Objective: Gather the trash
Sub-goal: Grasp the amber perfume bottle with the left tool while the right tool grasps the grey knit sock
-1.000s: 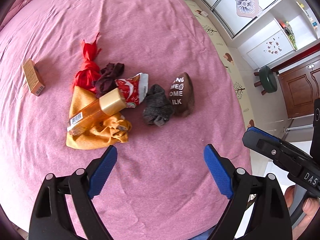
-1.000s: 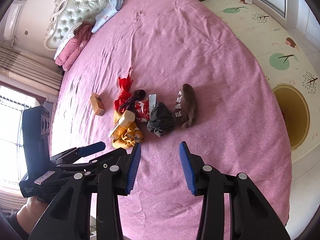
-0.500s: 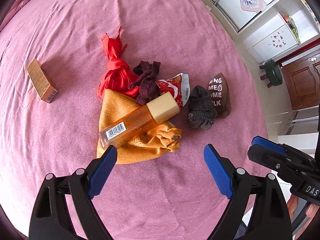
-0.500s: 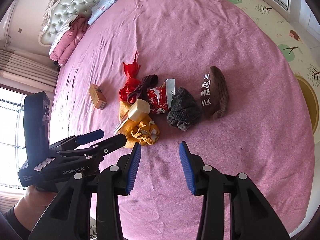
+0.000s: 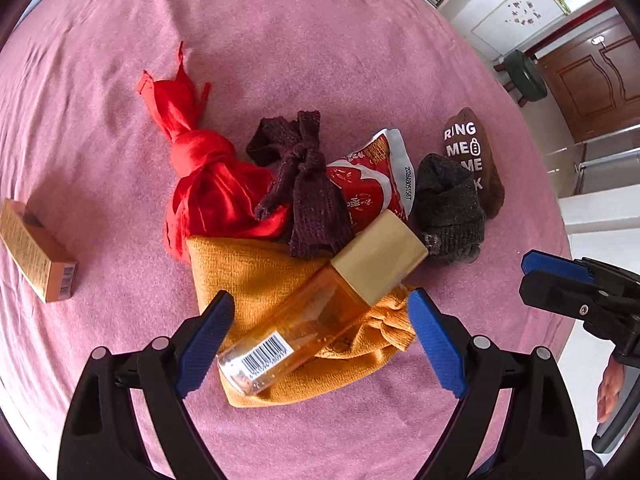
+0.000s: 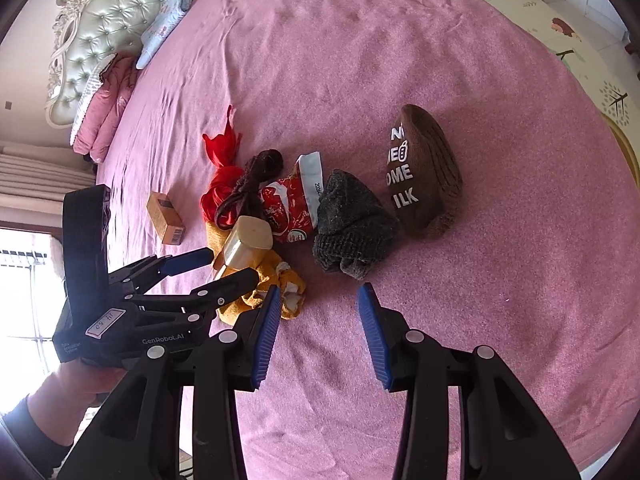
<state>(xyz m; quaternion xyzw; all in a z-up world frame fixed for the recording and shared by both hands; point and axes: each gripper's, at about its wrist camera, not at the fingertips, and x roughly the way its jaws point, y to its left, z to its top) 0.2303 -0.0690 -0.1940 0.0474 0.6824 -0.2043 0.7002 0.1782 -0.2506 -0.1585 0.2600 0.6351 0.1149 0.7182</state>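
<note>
An amber bottle with a gold cap lies on an orange cloth on the pink bed. My left gripper is open, its blue pads on either side of the bottle's lower end, not touching it. A red and white snack wrapper lies beyond the cap. The bottle and wrapper also show in the right wrist view. My right gripper is open and empty over bare bedspread, just right of the orange cloth.
A red cloth, a maroon knit piece, a grey sock and a brown sock with white letters lie around the bottle. A small cardboard box sits at the left. Pillows and headboard lie far off.
My left gripper has moved forward, so its pads now flank the bottle. My right gripper has also moved closer to the pile. Both stay open.
</note>
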